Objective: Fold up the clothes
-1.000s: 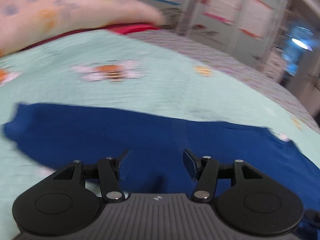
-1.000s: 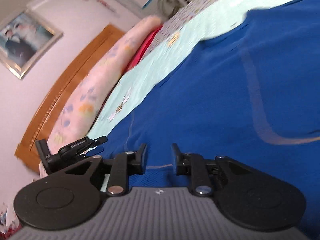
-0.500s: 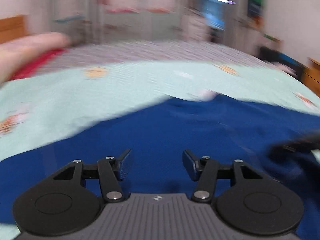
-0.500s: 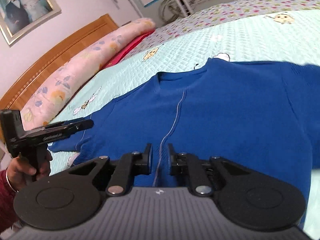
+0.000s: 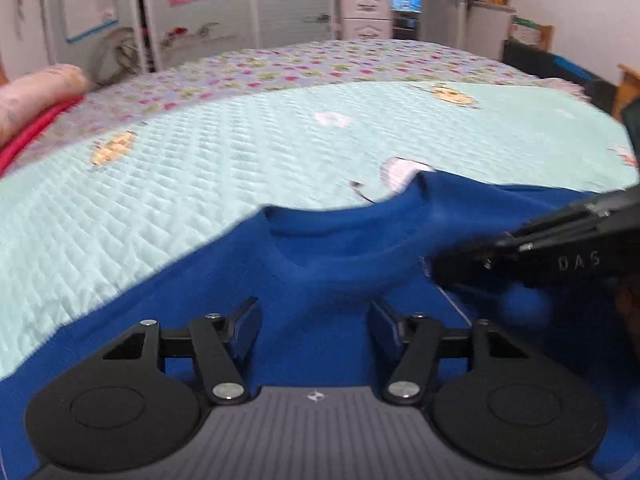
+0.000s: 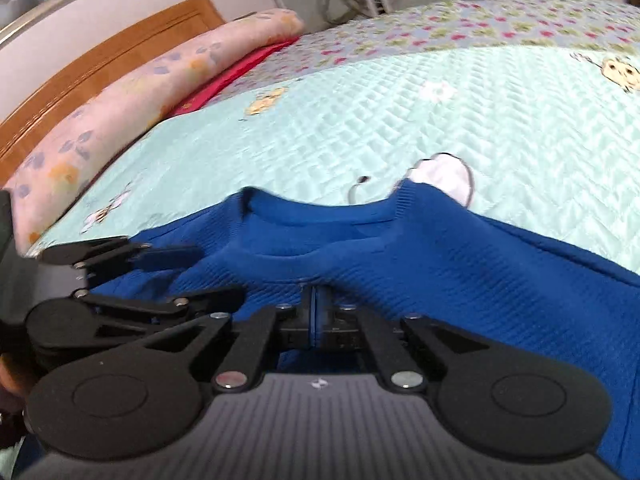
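Soft, limp sweater (image 6: 420,264) on bed (image 6: 320,136): right gripper (image 6: 316,312) pinches fabric below the collar; left gripper (image 5: 314,328) spread, grasp beside the collar.

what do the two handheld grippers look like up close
Both the left gripper and the right gripper are matte black, with ribbed grey bodies, round black discs either side, silver pivot screws and a small white logo. The right one's side reads "DAS".

Before you, the sweater (image 6: 420,264) lies on the quilt (image 6: 360,136), its neckline (image 6: 320,236) away from you. Your right gripper (image 6: 315,312) sits at the fabric below the neckline, your left gripper (image 5: 314,320) just beside it on the left. The pillow (image 6: 132,100) lies far left, against the headboard (image 6: 100,60).
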Tool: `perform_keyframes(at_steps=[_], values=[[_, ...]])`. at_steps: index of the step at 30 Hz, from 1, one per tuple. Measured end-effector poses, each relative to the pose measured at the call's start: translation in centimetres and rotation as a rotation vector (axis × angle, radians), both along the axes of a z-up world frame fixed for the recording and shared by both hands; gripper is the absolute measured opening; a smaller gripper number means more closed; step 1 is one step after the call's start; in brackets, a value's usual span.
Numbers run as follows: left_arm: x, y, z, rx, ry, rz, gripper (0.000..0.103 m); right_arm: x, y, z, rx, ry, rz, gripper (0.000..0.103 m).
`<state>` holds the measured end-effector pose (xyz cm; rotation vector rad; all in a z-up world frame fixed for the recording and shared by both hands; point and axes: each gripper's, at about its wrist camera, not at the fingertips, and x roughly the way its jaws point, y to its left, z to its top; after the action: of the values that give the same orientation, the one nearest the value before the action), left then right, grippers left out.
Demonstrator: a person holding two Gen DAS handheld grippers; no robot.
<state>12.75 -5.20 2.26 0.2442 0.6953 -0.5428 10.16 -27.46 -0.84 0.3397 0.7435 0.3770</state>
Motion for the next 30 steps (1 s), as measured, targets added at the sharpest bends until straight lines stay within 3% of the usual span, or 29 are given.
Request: perform_keyframes(at_steps=[2,4,6,7,9,11,13,16,21,26,30], values=[[-0.3,1.0,0.2,-0.029,0.004,0.004,0.062,-0.9,-0.3,0.3,0.003,-0.029,0.009,0.023],[-0.1,1.2,0.2,-0.035,0.009,0.011,0.062,-1.5,-0.7,0.7,-0.002,-0.048,0.017,0.024],[0.2,0.6,-0.2,0.014,0.0,0.031,0.063,-0.8,0.0,0.7,-0.073,-0.01,0.034,0.023],[0.6,0.6,-0.2,0.004,0.003,0.045,0.063,-0.5,0.4,0.5,-0.113,-0.002,0.036,0.023],[1.4,0.9,0.2,-0.051,0.016,0.077,0.06,-0.1,0.2,0.5,-0.1,-0.01,0.017,0.023],[1.3,1.6,1.1,-0.078,-0.033,0.094,0.06,-0.5,-0.6,1.2,-0.059,-0.049,-0.02,0.023],[1.7,1.9,1.5,-0.056,-0.113,0.126,0.06,-1.2,-1.9,1.9,-0.055,-0.123,-0.072,0.026],[3.3,2.3,1.4,-0.007,-0.18,0.166,0.061,-0.8,-3.7,2.3,-0.133,-0.166,-0.141,0.041],[6.2,2.9,1.2,-0.001,-0.161,0.162,0.064,2.2,-5.9,2.3,-0.244,-0.149,-0.147,0.041],[7.5,5.2,0.8,-0.081,-0.066,0.151,0.064,2.6,-10.1,1.9,-0.231,-0.083,-0.121,0.042],[6.5,4.8,0.9,-0.092,-0.092,0.163,0.064,1.6,-10.4,1.0,-0.258,-0.06,-0.053,0.042]])
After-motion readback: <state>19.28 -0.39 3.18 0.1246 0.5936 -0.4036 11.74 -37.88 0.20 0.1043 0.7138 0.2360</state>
